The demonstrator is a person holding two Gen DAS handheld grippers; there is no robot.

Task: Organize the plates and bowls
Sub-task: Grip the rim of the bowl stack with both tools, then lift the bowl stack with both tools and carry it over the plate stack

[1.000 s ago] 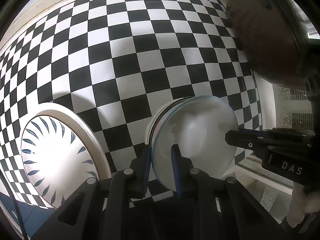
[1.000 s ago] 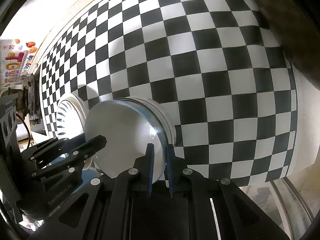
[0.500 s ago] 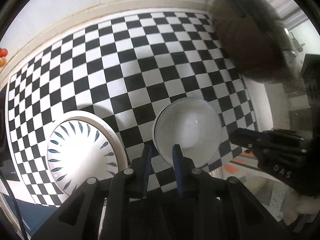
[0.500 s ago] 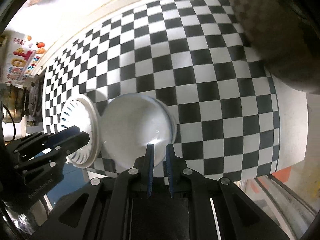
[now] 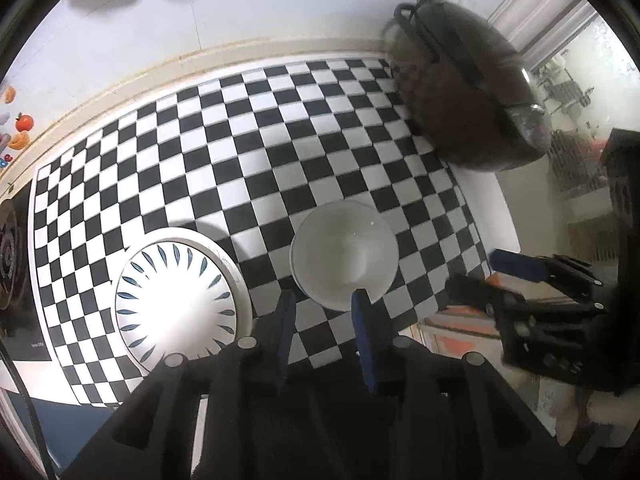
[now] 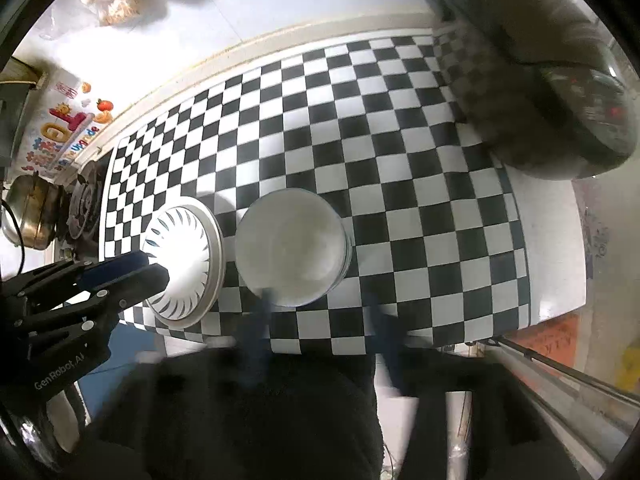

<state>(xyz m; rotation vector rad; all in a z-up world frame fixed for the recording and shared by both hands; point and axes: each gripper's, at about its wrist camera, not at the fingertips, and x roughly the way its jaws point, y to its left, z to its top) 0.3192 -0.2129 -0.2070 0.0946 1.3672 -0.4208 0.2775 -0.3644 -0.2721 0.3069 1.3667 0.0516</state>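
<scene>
Left wrist view is dark in its lower part, where the black body of the left gripper (image 5: pixel 324 304) covers the near edge of the counter. Its two blue fingers stand a little apart and are opening, with nothing between them; the tip of one finger (image 5: pixel 362 300) overlaps the near rim of the white bowl (image 5: pixel 344 254), but I cannot tell any contact. The bowl sits on the checkered mat (image 5: pixel 248 152) at about 6 o'clock from the picture centre, and the patterned plate (image 5: pixel 176 304) lies at 8 o'clock, just beside it and apart from it. A dark pot (image 5: pixel 464 96) at 2 o'clock is blurred, and its far side is cut by the picture's edge. The right gripper (image 5: pixel 476 272) shows at 4 o'clock, partly blurred. Behind the mat is a pale wall with stickers at 9 o'clock, too small to read. Right wrist view shows the right gripper (image 6: pixel 320 312) very smeared; its fingers are wide apart and opening, and nothing is between them. The white bowl (image 6: pixel 290 246) seems to rest in another dish, only the rim of which shows, near the centre. The patterned plate (image 6: pixel 186 266) is at 9 o'clock, partly hidden by the left gripper (image 6: pixel 154 266). A metal kettle (image 6: pixel 28 216) stands at the left edge, cut off.
</scene>
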